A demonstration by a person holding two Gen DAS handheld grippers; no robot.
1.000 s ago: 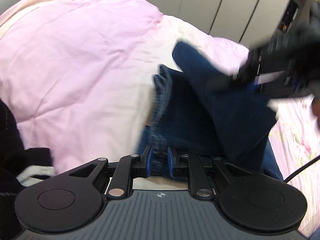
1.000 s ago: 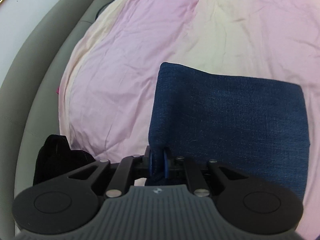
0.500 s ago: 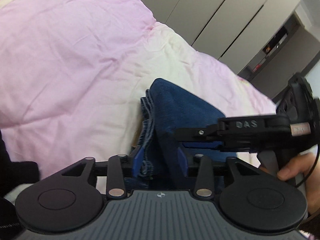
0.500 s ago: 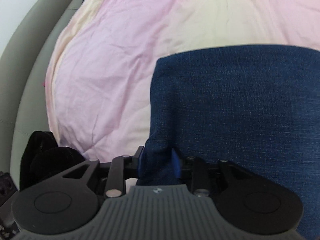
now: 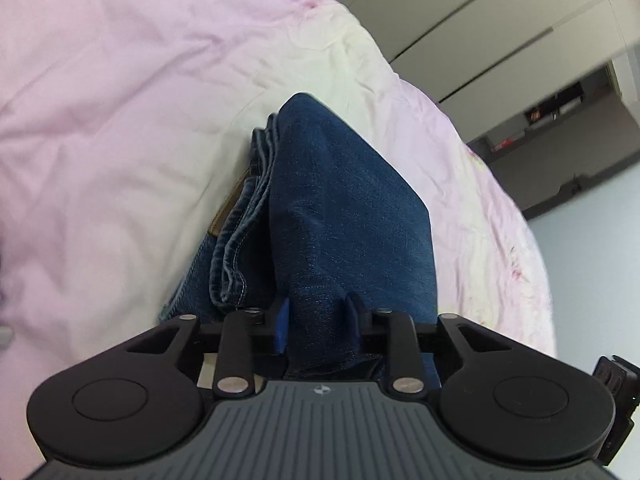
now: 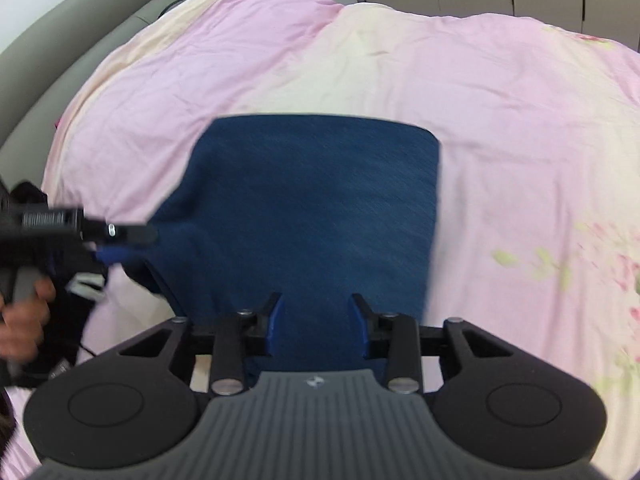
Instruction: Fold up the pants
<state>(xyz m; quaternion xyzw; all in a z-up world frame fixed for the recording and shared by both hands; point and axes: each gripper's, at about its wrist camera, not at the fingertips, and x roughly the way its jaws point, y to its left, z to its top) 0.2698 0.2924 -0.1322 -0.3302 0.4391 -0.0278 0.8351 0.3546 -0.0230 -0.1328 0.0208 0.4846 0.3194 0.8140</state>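
Observation:
Dark blue jeans (image 5: 344, 200) lie folded into a thick rectangle (image 6: 320, 200) on the pink and cream quilt. My left gripper (image 5: 318, 320) sits at the near left corner of the stack, its jaws closing. Denim is bunched between its blue pads (image 5: 282, 324). In the right wrist view the left gripper (image 6: 128, 244) draws that corner out to a point. My right gripper (image 6: 317, 328) is over the near edge further right. Its jaws are closing and stand apart, with flat denim between them. The light hems and waistband (image 5: 236, 240) show at the stack's left side.
The quilt (image 6: 520, 120) spreads wide on all sides of the jeans. A grey padded headboard (image 6: 60, 60) curves along the far left. A hand (image 6: 24, 320) holds the left tool beside a black garment (image 6: 64, 312). Wardrobe doors (image 5: 480, 20) and dark shelves (image 5: 560, 120) stand beyond the bed.
The leg the right gripper carried now lies folded over the stack. The left jaws opened off the waistband and narrowed again on the corner. The right gripper let go and slid right.

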